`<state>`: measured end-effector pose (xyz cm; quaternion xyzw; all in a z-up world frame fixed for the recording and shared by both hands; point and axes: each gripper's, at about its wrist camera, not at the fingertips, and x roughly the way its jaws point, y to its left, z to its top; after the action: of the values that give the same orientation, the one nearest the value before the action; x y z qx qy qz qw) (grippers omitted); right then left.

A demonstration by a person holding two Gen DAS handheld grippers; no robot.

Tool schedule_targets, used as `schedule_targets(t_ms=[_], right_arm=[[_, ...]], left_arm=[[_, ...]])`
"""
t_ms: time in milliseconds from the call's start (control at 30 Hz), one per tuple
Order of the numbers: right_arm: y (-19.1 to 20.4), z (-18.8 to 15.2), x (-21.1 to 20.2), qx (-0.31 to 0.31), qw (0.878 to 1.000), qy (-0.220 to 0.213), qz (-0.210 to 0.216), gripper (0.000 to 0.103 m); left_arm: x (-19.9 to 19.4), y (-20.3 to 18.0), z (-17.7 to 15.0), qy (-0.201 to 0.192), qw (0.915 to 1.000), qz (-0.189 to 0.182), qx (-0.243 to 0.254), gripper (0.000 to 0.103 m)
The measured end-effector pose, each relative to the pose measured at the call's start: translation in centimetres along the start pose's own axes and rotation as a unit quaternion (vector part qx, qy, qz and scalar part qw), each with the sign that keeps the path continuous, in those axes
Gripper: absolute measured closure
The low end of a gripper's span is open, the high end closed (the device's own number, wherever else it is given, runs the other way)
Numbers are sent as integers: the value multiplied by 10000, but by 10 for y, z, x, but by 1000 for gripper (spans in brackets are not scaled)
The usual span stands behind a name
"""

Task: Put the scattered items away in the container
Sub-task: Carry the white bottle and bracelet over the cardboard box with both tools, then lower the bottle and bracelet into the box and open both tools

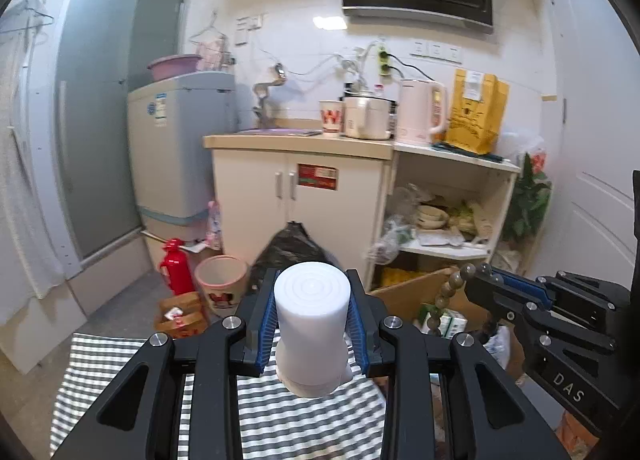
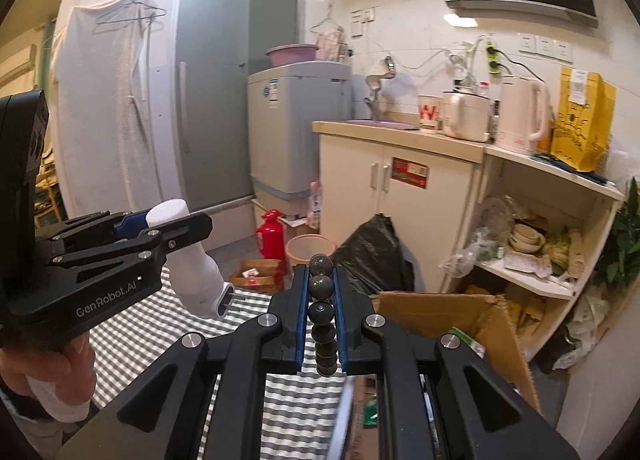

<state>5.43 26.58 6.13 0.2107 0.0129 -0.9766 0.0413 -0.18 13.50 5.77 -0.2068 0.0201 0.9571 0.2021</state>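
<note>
My left gripper (image 1: 313,314) is shut on a white cylindrical plug adapter (image 1: 312,324), held up above the checked cloth (image 1: 120,372). From the right wrist the same adapter (image 2: 196,276) shows tilted, its metal prongs pointing down to the right, with the left gripper (image 2: 176,225) around its upper part. My right gripper (image 2: 322,320) is shut on a dark bead bracelet (image 2: 322,312) that hangs between its blue pads. In the left wrist view the right gripper (image 1: 476,280) and the bracelet (image 1: 446,300) sit at the right, above an open cardboard box (image 1: 416,292).
The cardboard box (image 2: 448,316) stands open off the cloth's right edge, with packets inside. Beyond lie a black rubbish bag (image 2: 372,252), a pink bin (image 2: 310,250), a red flask (image 2: 270,234), a white cabinet (image 2: 400,195) and cluttered shelves (image 2: 532,260). A hand (image 2: 44,372) holds the left gripper.
</note>
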Motion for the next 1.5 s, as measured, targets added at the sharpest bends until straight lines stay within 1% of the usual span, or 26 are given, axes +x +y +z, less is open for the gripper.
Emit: schedule_targets(t_ms=[333,633,833,1000,1267,1500], right_arm=[[-45,-9,-12,260,9981,86,-553,92],[-79,-19,-19,438,9948,214,-898,92],[-98,-25,-14,522,9931,339,-992,92],[-113,-34,-4,589,9921,495,-990,92],[-136,-53,19,757,9890,810,-976,92],[-157,-70,41,926,9846,1064,-1031,92]], left_arm=[[27,-40,1,160,9987,-473,141,71],[46,-71,5,246,9959,-828,264,71],[60,-87,6,335,9945,-949,303,71],[72,-99,2,435,9934,-1002,345,71],[105,-115,-11,755,9901,-1118,382,71],[138,-132,-23,1075,9849,-1289,436,71]])
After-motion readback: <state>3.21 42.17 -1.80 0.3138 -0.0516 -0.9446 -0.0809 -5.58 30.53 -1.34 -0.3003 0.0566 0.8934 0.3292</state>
